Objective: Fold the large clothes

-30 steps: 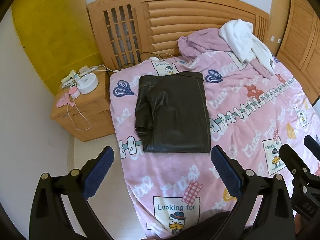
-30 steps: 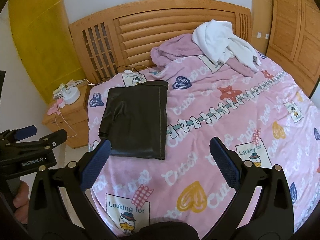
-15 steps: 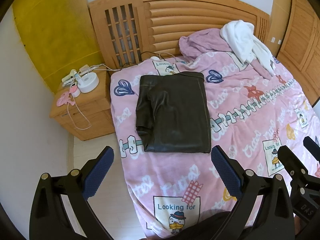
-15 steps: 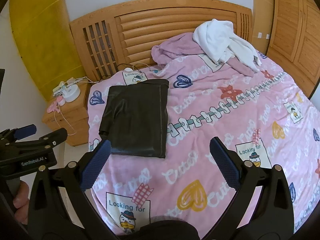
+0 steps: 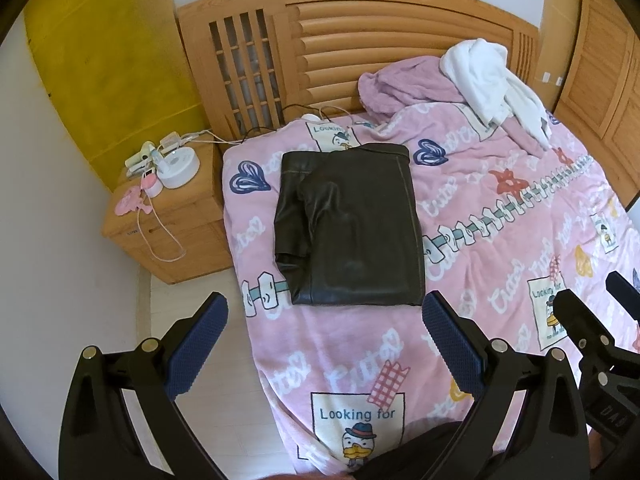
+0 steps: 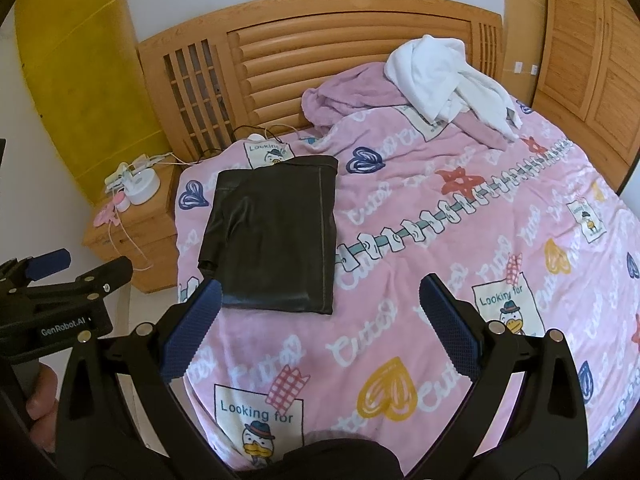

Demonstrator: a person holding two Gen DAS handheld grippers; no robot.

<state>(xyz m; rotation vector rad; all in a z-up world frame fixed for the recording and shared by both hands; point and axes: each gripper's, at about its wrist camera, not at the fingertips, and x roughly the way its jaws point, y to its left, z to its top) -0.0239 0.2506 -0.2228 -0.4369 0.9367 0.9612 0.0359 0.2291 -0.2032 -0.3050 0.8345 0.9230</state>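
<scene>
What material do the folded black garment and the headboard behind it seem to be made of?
Folded black garment: probably leather or imitation leather with a smooth half-gloss finish; soft highlights run along its creases and a stitched seam shows. Real or synthetic cannot be told.
Headboard: wood, light honey tone, likely varnished; grain and a slight sheen show on the rounded slats.

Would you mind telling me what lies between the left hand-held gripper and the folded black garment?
Only pink blanket: in the left wrist view, nothing else separates the open left hand-held gripper from the folded black garment.
</scene>
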